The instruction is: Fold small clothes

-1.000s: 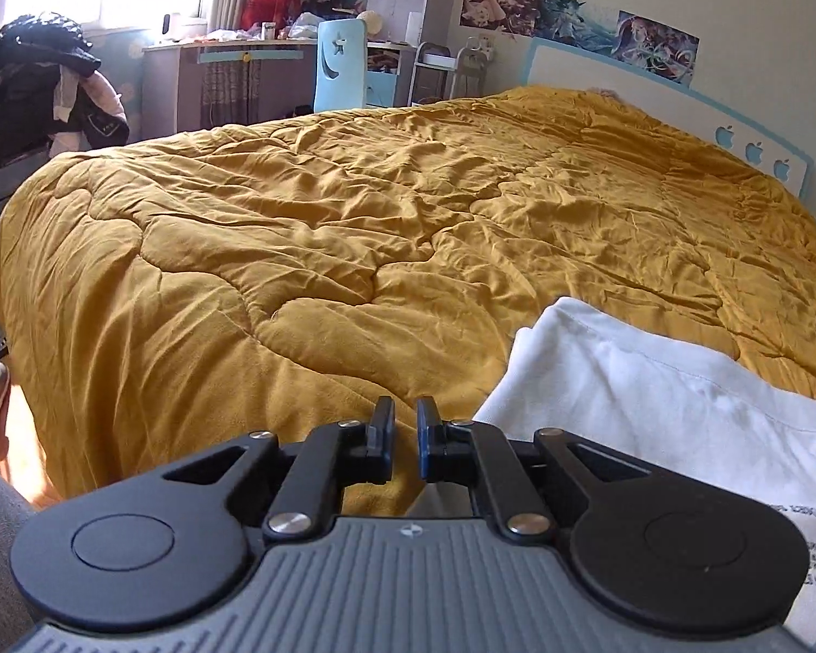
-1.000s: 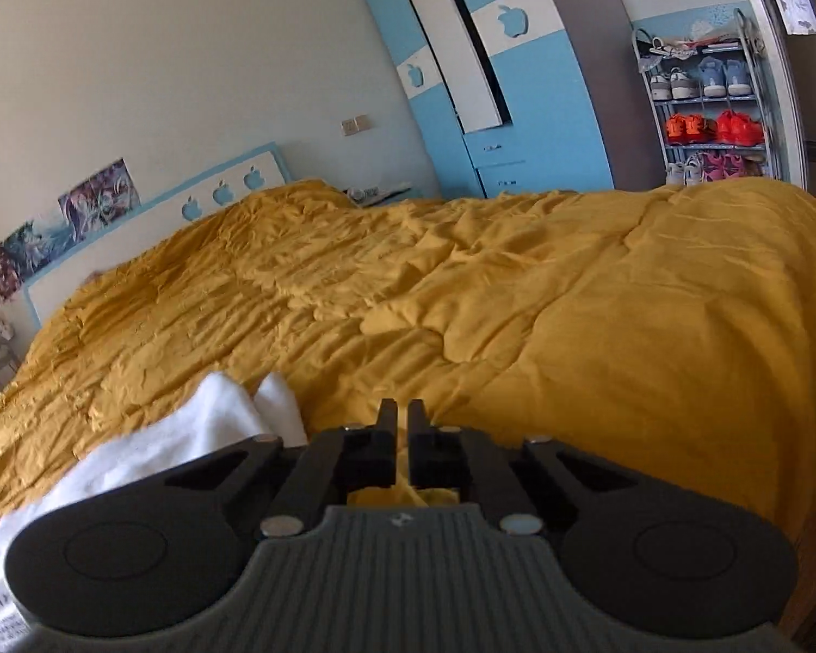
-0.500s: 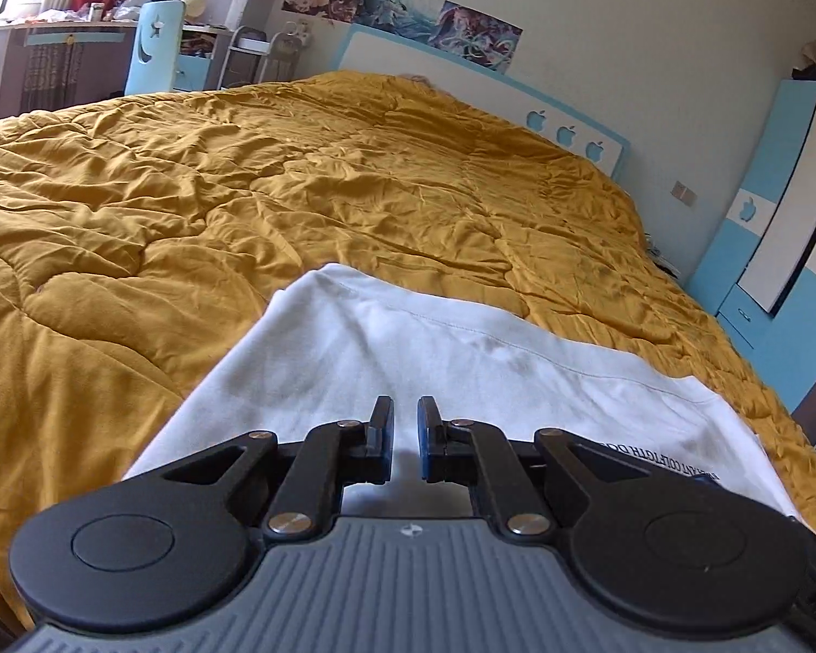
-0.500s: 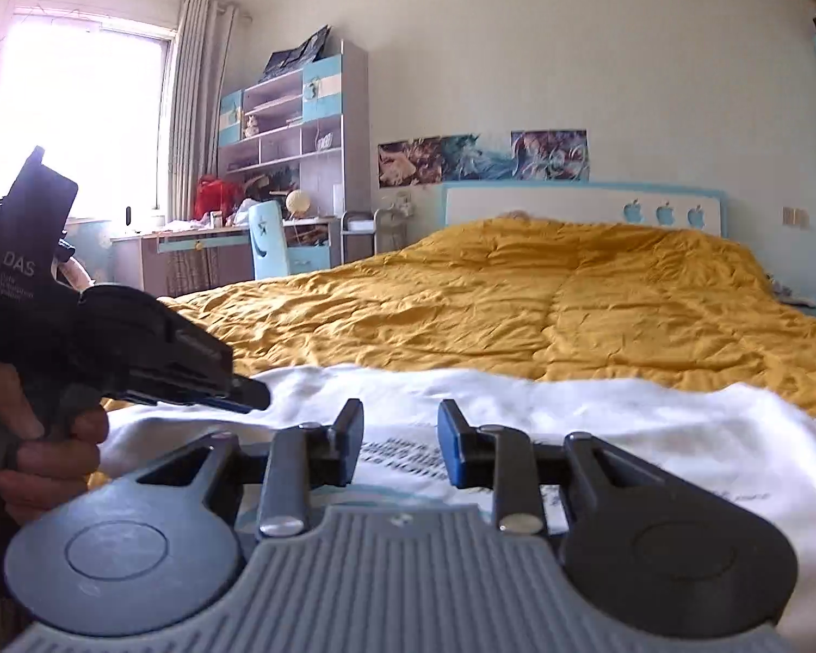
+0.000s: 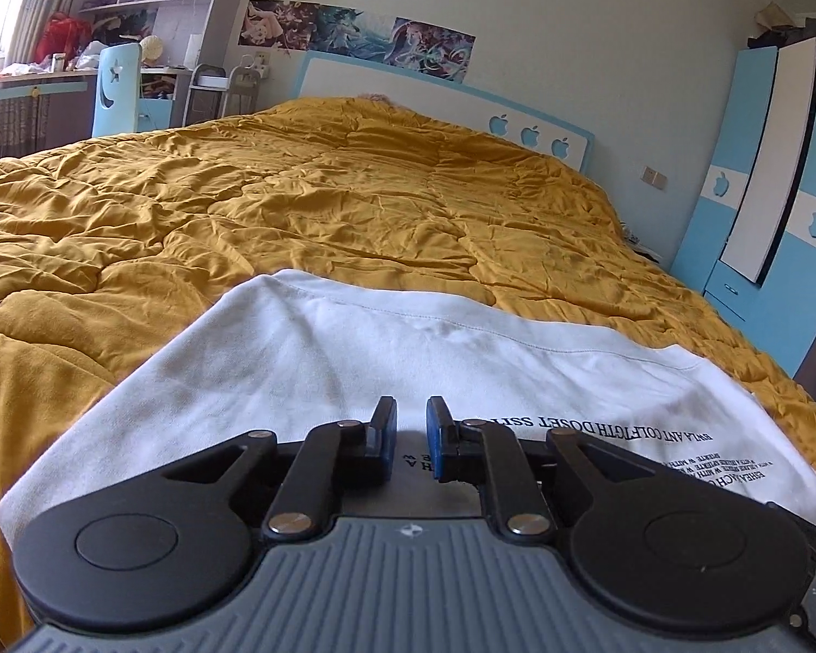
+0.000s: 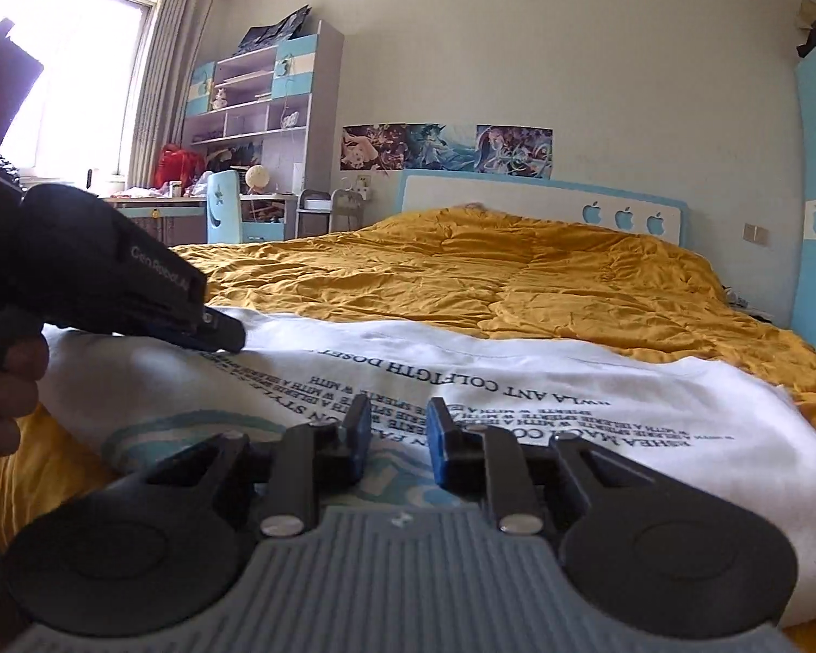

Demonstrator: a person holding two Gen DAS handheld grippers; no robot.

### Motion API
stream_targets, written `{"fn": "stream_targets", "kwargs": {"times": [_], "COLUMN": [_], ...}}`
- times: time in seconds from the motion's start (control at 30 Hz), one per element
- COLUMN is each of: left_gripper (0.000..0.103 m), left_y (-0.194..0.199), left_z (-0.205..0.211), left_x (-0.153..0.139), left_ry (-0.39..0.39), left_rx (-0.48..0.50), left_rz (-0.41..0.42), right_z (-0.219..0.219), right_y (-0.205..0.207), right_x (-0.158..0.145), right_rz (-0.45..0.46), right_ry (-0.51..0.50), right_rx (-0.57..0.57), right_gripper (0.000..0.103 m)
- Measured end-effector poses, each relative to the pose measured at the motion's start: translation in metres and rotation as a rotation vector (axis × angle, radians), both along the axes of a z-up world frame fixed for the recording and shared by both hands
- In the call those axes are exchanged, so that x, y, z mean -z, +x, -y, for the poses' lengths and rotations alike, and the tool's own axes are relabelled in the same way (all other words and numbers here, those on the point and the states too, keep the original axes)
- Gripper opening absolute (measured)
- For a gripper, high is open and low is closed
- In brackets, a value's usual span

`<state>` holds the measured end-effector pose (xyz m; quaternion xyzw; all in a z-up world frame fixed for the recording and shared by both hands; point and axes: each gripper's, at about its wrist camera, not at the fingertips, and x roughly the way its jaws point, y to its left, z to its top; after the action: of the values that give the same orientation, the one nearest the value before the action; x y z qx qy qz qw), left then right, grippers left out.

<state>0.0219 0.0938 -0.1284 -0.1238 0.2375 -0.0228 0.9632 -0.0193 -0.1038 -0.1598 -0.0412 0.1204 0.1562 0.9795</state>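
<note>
On the mustard-yellow quilt (image 5: 353, 207) of the bed, at its near edge, a white T-shirt (image 5: 353, 359) lay spread flat, printed side up, its black lettering (image 6: 462, 381) reading upside down to both cameras. The shirt's long axis ran roughly 9 to 3 o'clock across both views, its far edge showing a stitched seam.

Left tool (image 5: 410, 430): low over the shirt's left half, pointing toward 12 o'clock. Jaws narrow and opening; the gap between the blue pads showed only the cloth lying underneath, nothing pinched. In the right wrist view the same tool (image 6: 220, 334) came in from 9 o'clock, held by a hand (image 6: 5, 392), its tip at or just above the cloth near the shirt's left end; contact could not be confirmed.

Right tool (image 6: 394, 438): over the printed middle of the shirt, near a pale blue graphic (image 6: 190, 430) on the front. Jaws narrow and closing; cloth lay below the pads, but no fold was caught between them.

Judgement: folding not yet begun, as the shirt lay in one flat layer. Both tools sat inboard of the shirt's ends, the left nearer the 9 o'clock end, the right nearer the centre. The 3 o'clock end (image 6: 778, 424) was well apart from the right tool, so that tool would probably have to travel toward 3 o'clock before a fold across the long axis. The near hem lay toward 6 o'clock, hidden under the tool bodies.
</note>
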Motion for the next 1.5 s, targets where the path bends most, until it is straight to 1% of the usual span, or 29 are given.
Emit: {"fn": "stream_targets", "kwargs": {"times": [0.07, 0.1, 0.17, 0.23, 0.3, 0.4, 0.5, 0.53, 0.57, 0.6, 0.63, 0.67, 0.73, 0.8, 0.87, 0.9, 0.93, 0.97, 1.07, 1.13, 1.17, 1.2, 1.23, 1.27, 1.3, 1.33, 1.37, 1.43, 1.5], "left_gripper": [0.017, 0.017, 0.019, 0.019, 0.019, 0.019, 0.019, 0.019, 0.019, 0.019, 0.019, 0.021, 0.021, 0.021, 0.02, 0.02, 0.014, 0.013, 0.012, 0.015, 0.018, 0.018, 0.018, 0.018, 0.018, 0.018, 0.018, 0.018, 0.018], "left_y": [0.001, 0.002, 0.007, 0.009, 0.01, 0.009, 0.008, 0.007, 0.004, 0.0, -0.007, -0.012, -0.021, -0.027, -0.025, -0.024, -0.025, -0.026, -0.028, -0.031, -0.032, -0.034, -0.037, -0.038, -0.04, -0.041, -0.041, -0.039, -0.036], "left_z": [-0.006, -0.008, -0.011, -0.013, -0.012, -0.007, -0.005, -0.005, -0.007, -0.009, -0.012, -0.012, -0.004, 0.012, 0.028, 0.036, 0.042, 0.047, 0.06, 0.064, 0.063, 0.062, 0.06, 0.06, 0.061, 0.062, 0.065, 0.069, 0.075], "left_x": [0.0, 0.0, -0.001, 0.001, 0.003, 0.006, 0.007, 0.006, 0.006, 0.005, 0.002, -0.002, -0.009, -0.01, -0.002, 0.005, 0.012, 0.016, 0.021, 0.02, 0.018, 0.015, 0.011, 0.008, 0.004, 0.002, 0.0, -0.004, -0.008], "left_ry": [-0.011, -0.018, -0.015, -0.01, 0.003, 0.046, 0.07, 0.069, 0.057, 0.041, 0.008, -0.016, -0.025, 0.0, 0.035, 0.066, 0.107, 0.142, 0.238, 0.272, 0.27, 0.258, 0.245, 0.242, 0.246, 0.255, 0.259, 0.244, 0.219], "left_rx": [-0.038, -0.039, -0.044, -0.062, -0.067, -0.072, -0.077, -0.078, -0.081, -0.085, -0.075, -0.051, 0.056, 0.129, 0.177, 0.169, 0.151, 0.146, 0.142, 0.134, 0.121, 0.113, 0.108, 0.107, 0.109, 0.113, 0.116, 0.129, 0.151], "left_rz": [0.001, -0.001, -0.04, -0.062, -0.069, -0.067, -0.055, -0.052, -0.048, -0.041, -0.024, -0.007, 0.062, 0.104, 0.064, 0.045, 0.044, 0.046, 0.036, 0.043, 0.048, 0.057, 0.079, 0.102, 0.137, 0.162, 0.175, 0.177, 0.17], "right_z": [0.011, 0.015, 0.02, 0.037, 0.05, 0.046, 0.046, 0.048, 0.053, 0.06, 0.067, 0.073, 0.084, 0.1, 0.107, 0.108, 0.11, 0.113, 0.119, 0.122, 0.125, 0.129, 0.132, 0.135, 0.14, 0.147, 0.157, 0.175, 0.185], "right_y": [-0.001, -0.001, -0.001, 0.006, 0.014, 0.014, 0.016, 0.016, 0.016, 0.014, 0.01, 0.01, 0.012, 0.019, 0.021, 0.022, 0.023, 0.025, 0.028, 0.028, 0.025, 0.023, 0.023, 0.025, 0.027, 0.029, 0.03, 0.029, 0.03], "right_x": [-0.002, -0.004, -0.009, -0.011, -0.003, 0.007, 0.004, -0.002, -0.008, -0.013, -0.018, -0.021, -0.021, -0.014, -0.007, -0.005, -0.002, 0.002, 0.004, -0.003, -0.008, -0.011, -0.014, -0.015, -0.014, -0.011, -0.007, 0.002, 0.004], "right_rz": [0.005, 0.012, 0.031, -0.002, -0.073, -0.066, -0.092, -0.104, -0.102, -0.088, -0.069, -0.057, -0.044, -0.083, -0.105, -0.113, -0.13, -0.152, -0.177, -0.17, -0.137, -0.113, -0.095, -0.089, -0.09, -0.103, -0.11, -0.13, -0.15], "right_ry": [0.008, -0.001, -0.037, 0.019, 0.071, 0.041, 0.043, 0.063, 0.103, 0.151, 0.176, 0.161, 0.144, 0.179, 0.197, 0.205, 0.229, 0.256, 0.28, 0.306, 0.335, 0.342, 0.321, 0.288, 0.27, 0.278, 0.313, 0.397, 0.44], "right_rx": [0.047, 0.061, 0.113, 0.167, 0.171, 0.169, 0.173, 0.18, 0.193, 0.2, 0.218, 0.247, 0.296, 0.35, 0.37, 0.379, 0.389, 0.397, 0.41, 0.407, 0.403, 0.416, 0.451, 0.483, 0.514, 0.556, 0.608, 0.717, 0.73], "right_gripper": [0.007, 0.008, 0.016, 0.018, 0.016, 0.015, 0.015, 0.009, 0.007, 0.007, 0.007, 0.007, 0.008, 0.005, 0.0, 0.0, 0.0, 0.0, 0.0, 0.0, 0.0, 0.002, 0.009, 0.011, 0.01, 0.004, 0.002, 0.0, 0.0]}}
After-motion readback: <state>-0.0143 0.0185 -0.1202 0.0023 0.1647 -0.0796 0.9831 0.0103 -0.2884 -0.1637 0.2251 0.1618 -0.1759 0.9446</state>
